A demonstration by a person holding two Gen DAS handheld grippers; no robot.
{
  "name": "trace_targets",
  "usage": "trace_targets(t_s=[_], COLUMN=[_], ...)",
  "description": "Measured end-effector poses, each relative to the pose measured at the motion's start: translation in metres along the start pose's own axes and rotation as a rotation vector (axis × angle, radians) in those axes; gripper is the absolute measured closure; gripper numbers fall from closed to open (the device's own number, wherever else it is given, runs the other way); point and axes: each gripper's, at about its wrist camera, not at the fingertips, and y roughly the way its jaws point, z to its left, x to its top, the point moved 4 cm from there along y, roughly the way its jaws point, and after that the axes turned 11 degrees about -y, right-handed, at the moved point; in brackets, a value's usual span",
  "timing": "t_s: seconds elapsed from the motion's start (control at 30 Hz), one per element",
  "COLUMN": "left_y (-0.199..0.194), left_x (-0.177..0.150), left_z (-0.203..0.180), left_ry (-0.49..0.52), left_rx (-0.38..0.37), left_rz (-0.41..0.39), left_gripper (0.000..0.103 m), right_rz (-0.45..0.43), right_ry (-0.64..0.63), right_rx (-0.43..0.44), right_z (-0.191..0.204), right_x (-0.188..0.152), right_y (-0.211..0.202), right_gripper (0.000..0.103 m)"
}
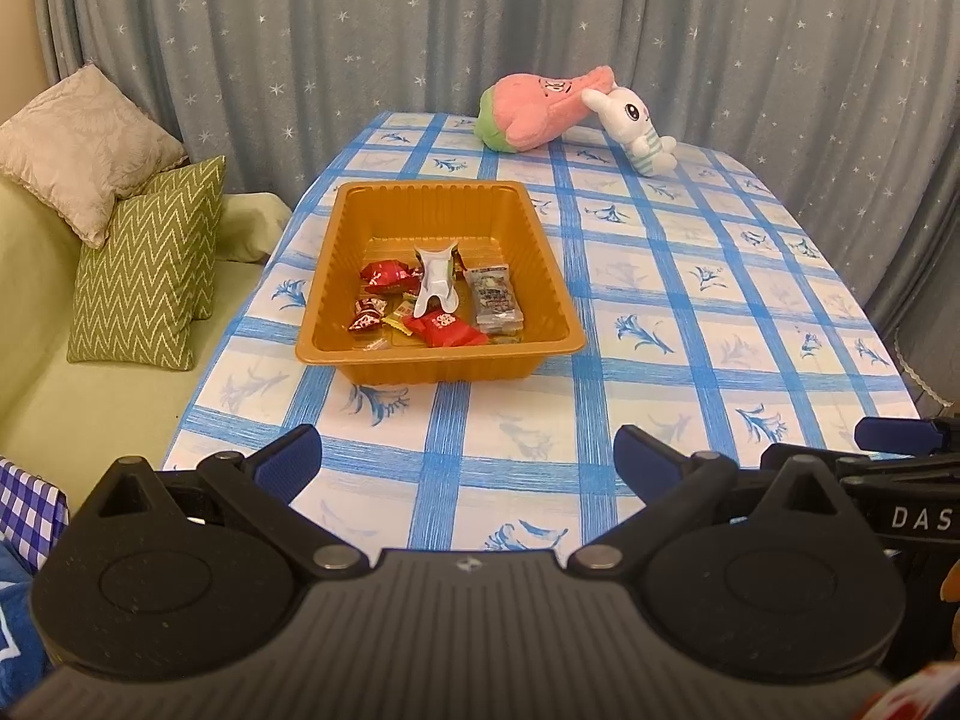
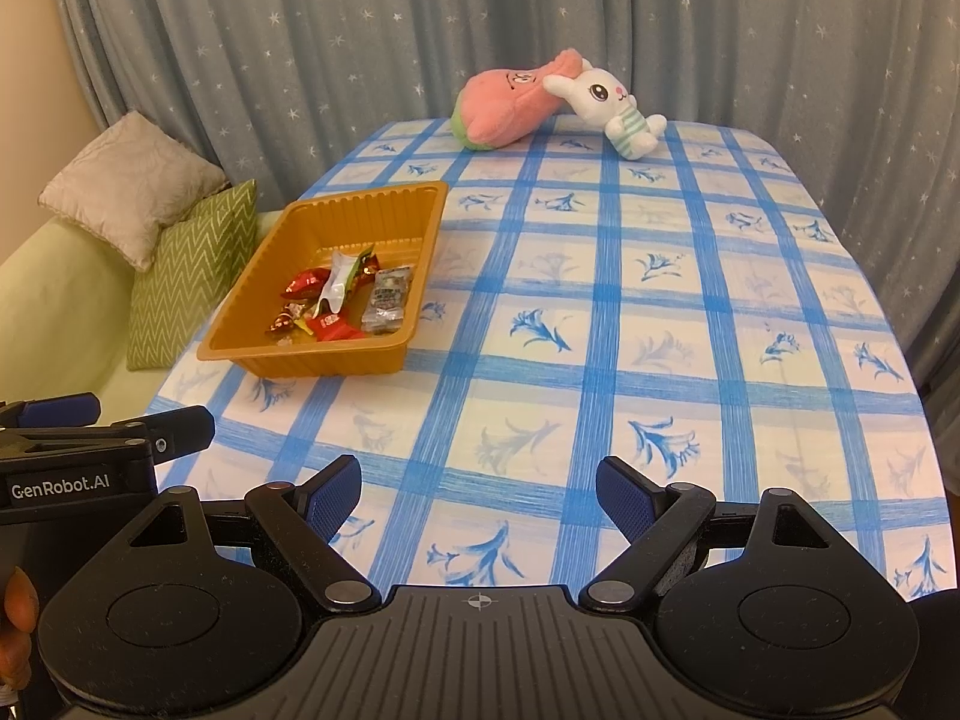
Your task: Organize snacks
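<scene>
While the wrapped snacks (image 1: 432, 300) sit heaped in the orange tray (image 1: 336, 276) near the counter's (image 2: 690, 324) left edge, I hold my left gripper (image 1: 468, 456) and right gripper (image 2: 479, 489) over its near edge, fingers spread wide, gripping nothing.

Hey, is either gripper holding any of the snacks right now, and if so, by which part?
Neither. The left gripper and right gripper are both open and empty; the snacks lie in the orange tray.
</scene>
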Motion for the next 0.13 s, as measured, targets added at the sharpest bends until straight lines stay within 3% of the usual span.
trace_targets(t_s=[0.13], left_y=[0.0001], left_x=[0.0001], left_z=[0.0003], left_ry=[0.0], left_rx=[-0.001], left_rz=[-0.005], left_gripper=[0.0], right_rz=[-0.001], right_ry=[0.001], right_rx=[0.0], right_z=[-0.0002], right_x=[0.0001], right_y=[0.0002], right_gripper=[0.018])
